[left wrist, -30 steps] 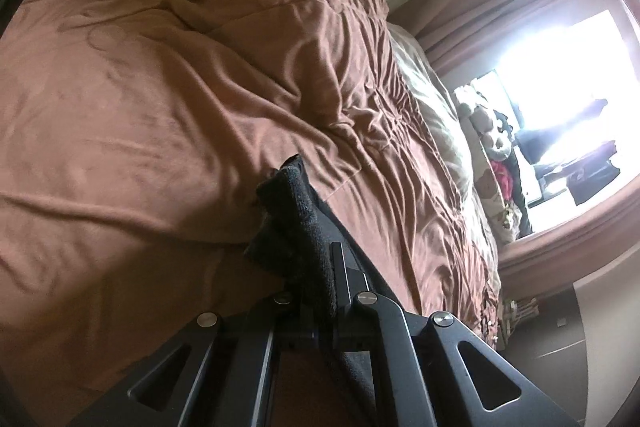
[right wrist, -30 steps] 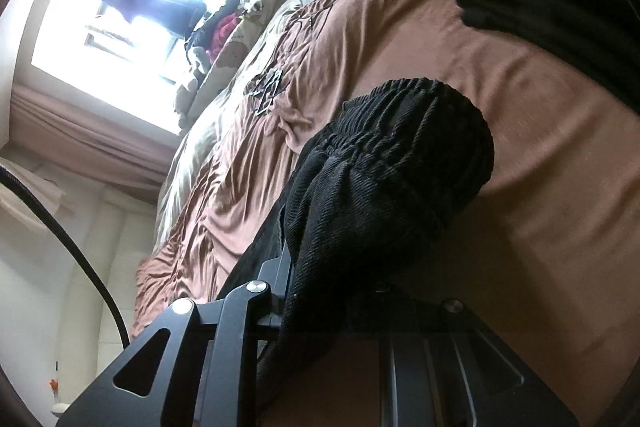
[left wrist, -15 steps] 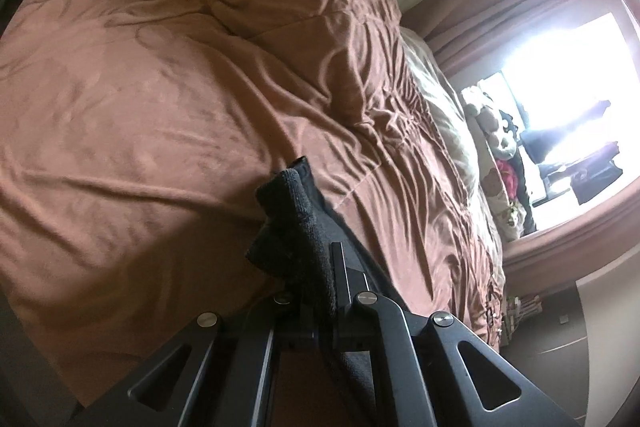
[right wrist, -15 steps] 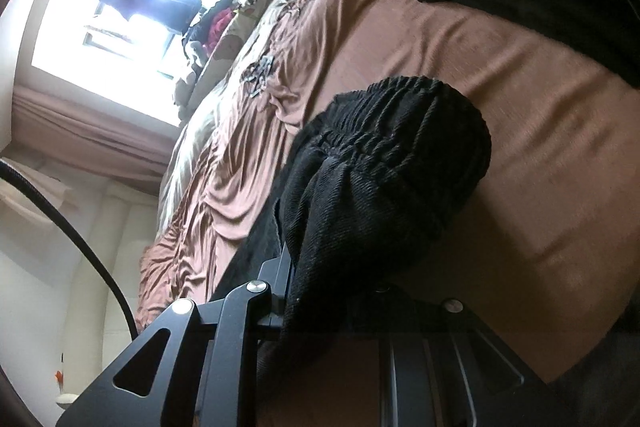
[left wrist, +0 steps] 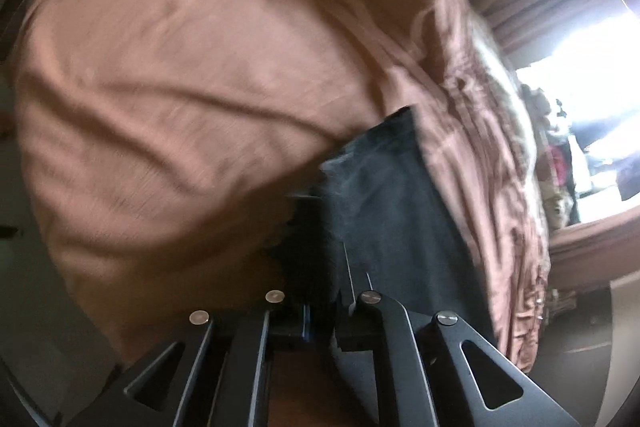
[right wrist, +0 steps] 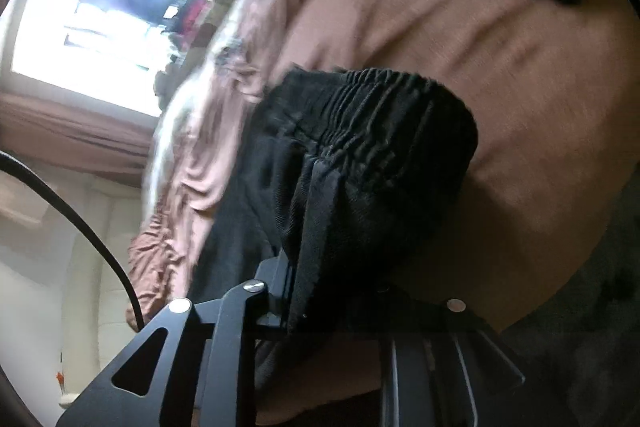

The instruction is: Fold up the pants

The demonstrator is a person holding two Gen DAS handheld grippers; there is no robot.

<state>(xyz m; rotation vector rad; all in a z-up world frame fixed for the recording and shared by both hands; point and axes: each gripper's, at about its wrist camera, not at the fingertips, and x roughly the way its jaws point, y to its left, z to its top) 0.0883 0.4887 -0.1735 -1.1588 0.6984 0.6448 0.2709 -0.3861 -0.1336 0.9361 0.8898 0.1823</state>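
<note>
Pants (left wrist: 384, 187) now flatter on bedspread (left wrist: 180, 87)

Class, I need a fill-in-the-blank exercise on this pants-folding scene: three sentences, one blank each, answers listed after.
1. The pants are ____ in colour.
2. The bed is covered by a ____ bedspread.
3. In the right wrist view, the gathered ____ of the pants sits in front of the right gripper.

Missing words: black; brown; waistband
</note>
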